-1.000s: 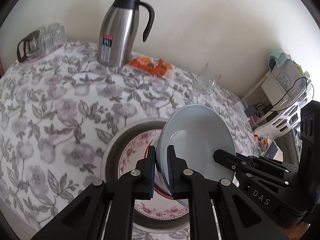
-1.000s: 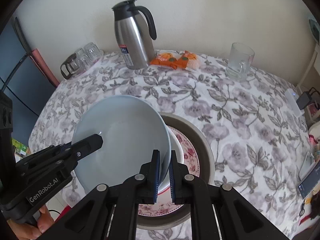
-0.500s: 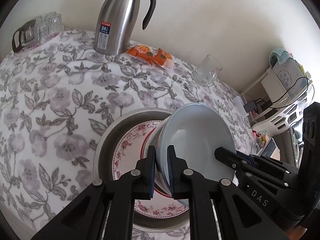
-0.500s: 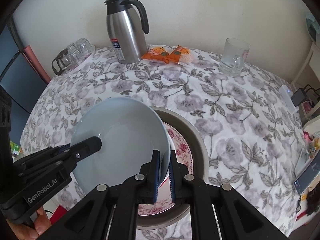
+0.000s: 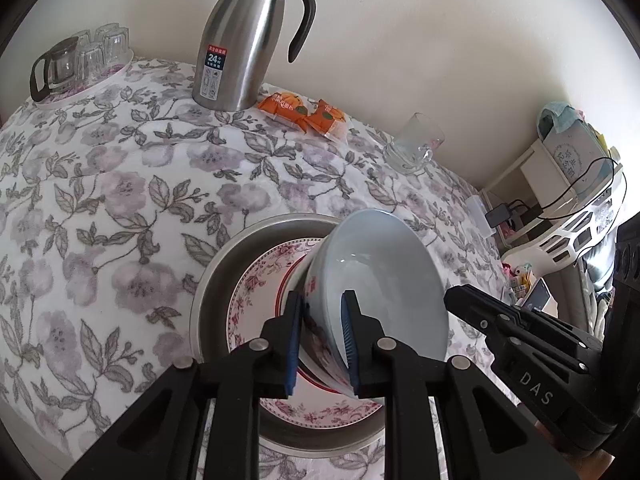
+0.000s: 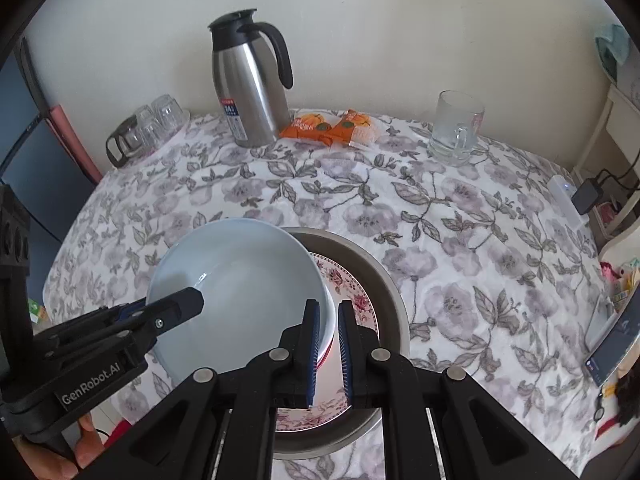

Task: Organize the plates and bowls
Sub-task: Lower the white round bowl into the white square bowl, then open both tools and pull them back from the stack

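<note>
A pale blue bowl point(image 5: 384, 280) with a flowered outside hangs tilted over a pink-flowered plate point(image 5: 256, 300), which lies in a round steel pan point(image 5: 216, 280). My left gripper point(image 5: 320, 344) straddles the bowl's near rim. Its jaws are opening, and the pads stand a little off the wall between them. In the right wrist view my right gripper point(image 6: 329, 344) is shut on the opposite rim of the bowl point(image 6: 240, 280), above the plate point(image 6: 356, 300) and pan point(image 6: 384, 276). The left gripper point(image 6: 180, 308) reaches in from the left, one finger inside the bowl.
A steel thermos jug point(image 5: 240, 48), orange snack packets point(image 5: 304, 114) and a glass mug point(image 5: 412, 148) stand along the back of the flowered tablecloth. A tray of glasses with a glass teapot point(image 5: 76, 64) sits far left. Shelves and cables point(image 5: 568, 200) crowd the right.
My left gripper's jaws have spread apart around the bowl's rim. My right gripper keeps its grip, and the bowl stays tilted over the plate.
</note>
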`<act>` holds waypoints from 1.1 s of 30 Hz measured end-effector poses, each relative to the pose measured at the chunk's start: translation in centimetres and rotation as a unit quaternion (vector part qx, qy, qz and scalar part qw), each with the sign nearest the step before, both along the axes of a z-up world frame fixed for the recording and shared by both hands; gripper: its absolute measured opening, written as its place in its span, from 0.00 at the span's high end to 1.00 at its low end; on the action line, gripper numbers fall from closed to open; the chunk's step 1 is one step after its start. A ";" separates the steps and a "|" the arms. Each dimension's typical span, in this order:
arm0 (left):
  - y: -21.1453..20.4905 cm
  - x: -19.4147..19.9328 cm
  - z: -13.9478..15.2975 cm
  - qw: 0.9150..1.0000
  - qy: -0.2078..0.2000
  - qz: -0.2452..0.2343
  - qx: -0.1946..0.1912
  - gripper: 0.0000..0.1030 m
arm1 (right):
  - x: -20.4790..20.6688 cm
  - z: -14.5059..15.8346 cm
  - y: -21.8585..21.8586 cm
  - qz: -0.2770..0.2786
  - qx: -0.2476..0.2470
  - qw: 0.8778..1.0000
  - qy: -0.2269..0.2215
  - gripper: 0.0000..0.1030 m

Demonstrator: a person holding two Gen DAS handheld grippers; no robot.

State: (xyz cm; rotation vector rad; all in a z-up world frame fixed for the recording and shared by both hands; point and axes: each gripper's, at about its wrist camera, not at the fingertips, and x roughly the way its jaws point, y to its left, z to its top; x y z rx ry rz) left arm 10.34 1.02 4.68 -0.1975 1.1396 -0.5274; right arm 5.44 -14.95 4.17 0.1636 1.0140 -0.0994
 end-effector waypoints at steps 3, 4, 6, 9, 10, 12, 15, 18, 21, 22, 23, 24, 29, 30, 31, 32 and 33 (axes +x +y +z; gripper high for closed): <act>0.1 -0.6 0.6 1.000 -0.017 0.000 0.003 0.70 | -0.5 -0.1 0.1 -0.004 0.002 1.000 -0.004 0.89; 0.1 -0.8 0.8 1.000 -0.023 -0.001 0.000 0.69 | -0.7 -0.2 0.1 -0.008 0.002 1.000 -0.004 0.89; 0.1 -1.1 1.1 0.999 -0.032 -0.002 -0.001 0.67 | -1.0 -0.2 0.1 -0.011 0.006 1.000 -0.006 0.89; 0.1 -1.7 1.3 0.999 -0.043 -0.002 0.000 0.67 | -1.7 -0.1 0.1 -0.015 0.005 1.000 -0.014 0.89; 0.2 -1.8 1.4 0.999 -0.046 0.000 0.000 0.67 | -1.9 0.0 0.0 -0.018 0.005 1.000 -0.016 0.89; 0.5 -2.2 1.6 0.998 -0.054 0.007 0.000 0.66 | -2.4 0.1 -0.1 -0.025 0.010 0.999 -0.022 0.89; 1.2 -2.8 2.3 0.997 -0.072 0.019 -0.005 0.58 | -3.4 0.1 -0.2 -0.038 0.018 0.999 -0.034 0.86; 1.8 -3.5 3.0 0.995 -0.094 0.040 0.013 0.42 | -4.5 -0.2 -0.1 -0.048 0.024 0.998 -0.045 0.82; 2.3 -4.0 3.0 0.993 -0.100 0.051 0.029 0.31 | -5.6 -0.8 -0.2 -0.066 0.040 0.995 -0.059 0.77; 2.4 -4.1 2.8 0.993 -0.102 0.054 0.037 0.27 | -5.9 -1.0 -0.2 -0.074 0.038 0.995 -0.060 0.72; 2.4 -4.3 2.7 0.992 -0.103 0.056 0.045 0.20 | -6.1 -1.2 -0.2 -0.080 0.032 0.994 -0.060 0.67; 2.4 -4.4 2.5 0.991 -0.107 0.058 0.056 0.18 | -6.5 -1.5 -0.1 -0.086 0.024 0.994 -0.062 0.64; 2.7 -4.8 1.9 0.988 -0.106 0.066 0.092 0.14 | -7.5 -2.9 -0.1 -0.098 0.022 0.993 -0.061 0.48; 2.9 -4.9 1.9 0.987 -0.106 0.070 0.094 0.10 | -7.6 -3.2 -0.2 -0.100 0.024 0.993 -0.058 0.47; 3.1 -5.1 1.8 0.987 -0.107 0.073 0.096 0.09 | -7.7 -3.4 -0.2 -0.103 0.026 0.993 -0.055 0.44; 3.1 -5.2 1.6 0.986 -0.108 0.073 0.102 0.08 | -7.9 -3.6 -0.3 -0.104 0.024 0.993 -0.054 0.41; 3.1 -5.3 1.5 0.986 -0.109 0.071 0.108 0.08 | -8.0 -3.7 -0.3 -0.106 0.022 0.993 -0.053 0.40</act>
